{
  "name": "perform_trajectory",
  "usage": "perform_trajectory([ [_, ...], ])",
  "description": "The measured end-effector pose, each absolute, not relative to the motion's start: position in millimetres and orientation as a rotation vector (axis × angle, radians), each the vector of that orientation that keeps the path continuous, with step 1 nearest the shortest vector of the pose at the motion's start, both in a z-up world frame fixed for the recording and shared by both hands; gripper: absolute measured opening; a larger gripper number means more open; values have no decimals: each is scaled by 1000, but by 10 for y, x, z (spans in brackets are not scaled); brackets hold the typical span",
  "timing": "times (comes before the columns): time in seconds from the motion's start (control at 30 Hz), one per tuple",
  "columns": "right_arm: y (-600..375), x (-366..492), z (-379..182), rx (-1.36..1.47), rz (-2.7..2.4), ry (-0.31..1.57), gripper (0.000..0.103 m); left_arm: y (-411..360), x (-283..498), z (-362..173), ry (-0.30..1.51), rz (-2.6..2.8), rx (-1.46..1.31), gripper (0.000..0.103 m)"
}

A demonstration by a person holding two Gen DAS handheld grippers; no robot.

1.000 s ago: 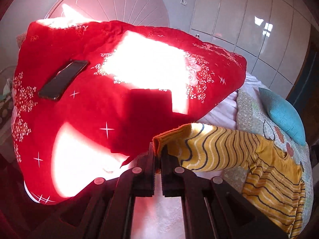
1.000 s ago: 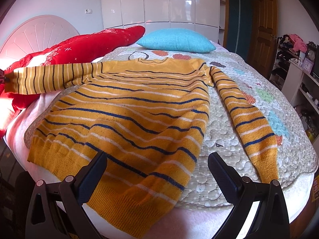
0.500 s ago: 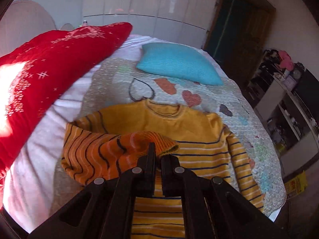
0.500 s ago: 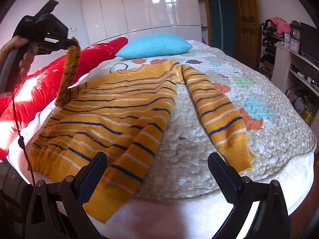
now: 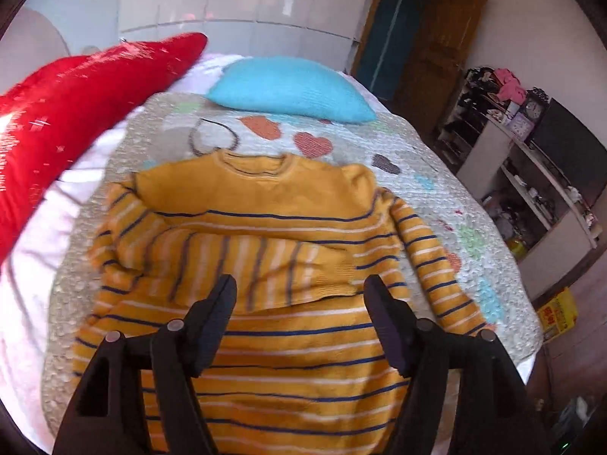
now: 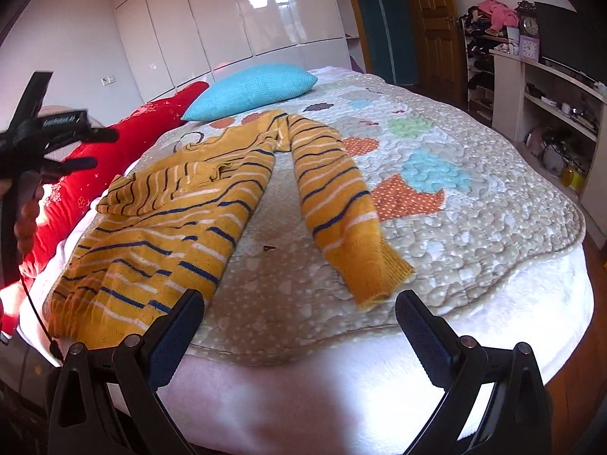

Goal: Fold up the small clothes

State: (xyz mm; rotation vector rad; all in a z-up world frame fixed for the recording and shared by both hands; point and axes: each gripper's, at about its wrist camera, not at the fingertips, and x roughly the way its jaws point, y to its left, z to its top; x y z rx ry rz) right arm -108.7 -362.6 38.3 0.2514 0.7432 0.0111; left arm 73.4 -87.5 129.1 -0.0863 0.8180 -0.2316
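A yellow sweater (image 5: 265, 197) with navy and white stripes lies flat on the quilted bed cover (image 5: 447, 204). Its left sleeve (image 5: 235, 261) lies folded across the chest. Its right sleeve (image 6: 337, 204) stretches out straight toward the bed's front edge. My left gripper (image 5: 299, 318) is open and empty, just above the folded sleeve. My right gripper (image 6: 299, 326) is open and empty, near the front edge of the bed, just short of the right sleeve's cuff (image 6: 383, 276). The left gripper also shows at the left edge of the right wrist view (image 6: 95, 148).
A red quilt (image 5: 68, 106) is piled along the left side of the bed. A turquoise pillow (image 5: 292, 87) lies at the head. White shelves (image 6: 538, 98) with clutter stand to the right. A wooden door (image 6: 432, 19) and white wardrobes (image 6: 227, 19) stand behind.
My left gripper carried the left sleeve cuff from over the red quilt across the sweater's chest, then opened and let it go. My right gripper moved right, toward the right sleeve.
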Motion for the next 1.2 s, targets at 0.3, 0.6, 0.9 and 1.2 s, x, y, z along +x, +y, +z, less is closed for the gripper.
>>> perform_trajectory([
  [0.3,-2864,29,770,174,215,744,103,324,462,564,747,99,-149,75],
  [0.6,-2225,1587,545,23,275,904,103,657,408,65,725,46,-329,77],
  [0.9,-2021,1997,258,-48,371,1080,12,698,411,17,734,14,-388,81],
  [1.2,-2282,2282,536,-191,39,1011,12,723,381,6,735,37,-391,81],
])
